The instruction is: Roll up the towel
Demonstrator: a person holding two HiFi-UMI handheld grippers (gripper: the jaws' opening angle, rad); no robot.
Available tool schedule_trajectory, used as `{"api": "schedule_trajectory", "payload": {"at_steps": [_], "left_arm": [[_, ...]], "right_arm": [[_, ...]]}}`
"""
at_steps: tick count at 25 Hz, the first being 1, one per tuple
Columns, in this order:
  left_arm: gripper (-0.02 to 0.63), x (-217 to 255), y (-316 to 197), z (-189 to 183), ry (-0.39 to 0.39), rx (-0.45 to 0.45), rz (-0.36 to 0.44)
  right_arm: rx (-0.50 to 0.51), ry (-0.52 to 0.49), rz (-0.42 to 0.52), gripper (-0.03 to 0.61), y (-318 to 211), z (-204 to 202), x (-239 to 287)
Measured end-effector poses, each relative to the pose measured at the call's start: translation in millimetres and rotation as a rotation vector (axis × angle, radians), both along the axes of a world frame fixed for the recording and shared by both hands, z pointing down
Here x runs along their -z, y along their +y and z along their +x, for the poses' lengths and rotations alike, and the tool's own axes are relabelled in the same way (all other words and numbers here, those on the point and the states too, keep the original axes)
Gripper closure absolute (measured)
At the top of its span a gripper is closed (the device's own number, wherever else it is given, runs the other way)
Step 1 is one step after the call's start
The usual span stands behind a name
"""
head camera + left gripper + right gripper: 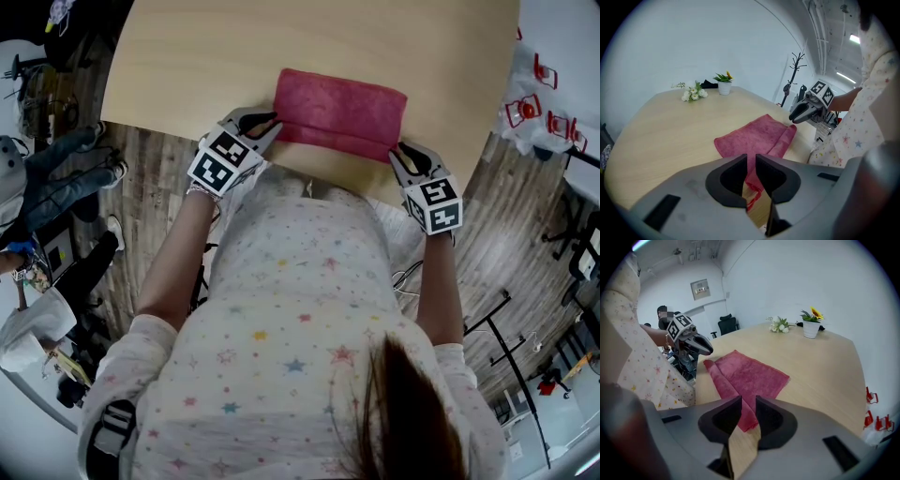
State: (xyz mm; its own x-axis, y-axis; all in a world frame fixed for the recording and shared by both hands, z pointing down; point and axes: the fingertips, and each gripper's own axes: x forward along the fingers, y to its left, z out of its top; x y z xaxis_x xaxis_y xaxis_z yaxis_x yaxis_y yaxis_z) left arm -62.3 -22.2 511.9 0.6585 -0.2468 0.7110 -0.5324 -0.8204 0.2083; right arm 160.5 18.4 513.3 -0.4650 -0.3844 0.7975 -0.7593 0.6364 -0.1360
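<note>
The towel (pixel 342 112) lies flat on the desk (pixel 281 37) close to the near edge, its near hem turned over into a first narrow roll. The left tool (pixel 267 122) has its jaws nearly together, with red cloth nipped between them at the roll's left end. The right tool (pixel 403 153) sits at the right end, its jaws just as narrow on the cloth there — seemingly a matching pinch. Holding both ends at once probably keeps the roll straight and evenly tight. Both tools point steeply down, likely so the hem can be tipped forward over the flat part. Most of the towel is not yet rolled — the ends must travel together or the roll will skew.
</note>
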Motion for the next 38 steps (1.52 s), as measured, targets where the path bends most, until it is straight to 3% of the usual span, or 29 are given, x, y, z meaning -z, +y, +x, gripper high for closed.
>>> {"api": "schedule_trajectory", "payload": {"at_steps": [8, 14, 20, 26, 30, 38], "left_arm": [[0.541, 3, 27, 13, 0.052, -0.078, -0.031], [0.484, -19, 52, 23, -0.016, -0.167, -0.068], [0.451, -37, 50, 19, -0.069, -0.164, -0.065], [0.457, -44, 43, 16, -0.129, -0.195, -0.021], [0.529, -46, 36, 14, -0.146, -0.18, -0.01], [0.578, -44, 43, 8, -0.148, -0.193, -0.032]], "right_arm": [[0.104, 0.004, -0.016, 0.466, 18, -21, -5], [0.178, 0.073, -0.017, 0.446, 28, -26, -19], [0.21, 0.123, -0.021, 0.422, 28, -24, -32], [0.234, 0.165, -0.003, 0.451, 25, -22, -41], [0.238, 0.185, 0.011, 0.478, 21, -19, -39], [0.239, 0.178, 0.02, 0.535, 25, -18, -32]]}}
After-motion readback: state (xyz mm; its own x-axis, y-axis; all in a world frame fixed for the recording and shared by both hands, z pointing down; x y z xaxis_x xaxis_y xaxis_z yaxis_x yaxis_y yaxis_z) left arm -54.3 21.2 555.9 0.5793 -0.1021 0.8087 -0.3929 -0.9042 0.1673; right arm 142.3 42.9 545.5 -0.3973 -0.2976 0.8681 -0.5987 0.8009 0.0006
